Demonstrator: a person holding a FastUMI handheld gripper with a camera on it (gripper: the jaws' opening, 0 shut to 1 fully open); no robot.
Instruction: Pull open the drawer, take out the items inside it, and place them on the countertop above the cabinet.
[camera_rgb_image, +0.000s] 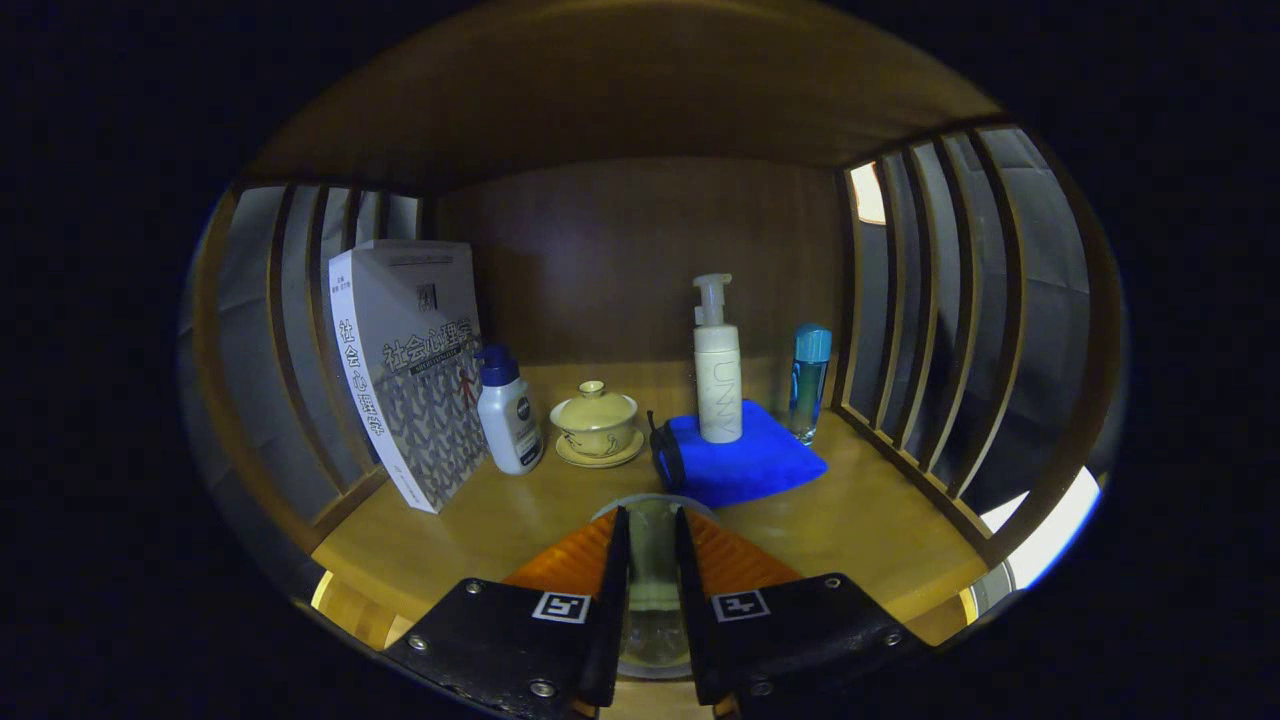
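on the wooden tabletop (480, 530), from left to right, stood a leaning book (415, 375), a small white bottle (508, 410), a lidded yellow cup (595, 422) on its saucer, a white pump bottle (717, 370) upright on a folded blue cloth (745, 462), and a blue bottle (808, 382). nearer, the gripper (652, 540) had its fingers (570, 560) pinching a clear glass jar (652, 575) between them.

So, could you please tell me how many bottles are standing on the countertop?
3: a small white bottle between the book and the lidded cup, a pump bottle on the blue cloth, and a blue-capped bottle just beyond it.
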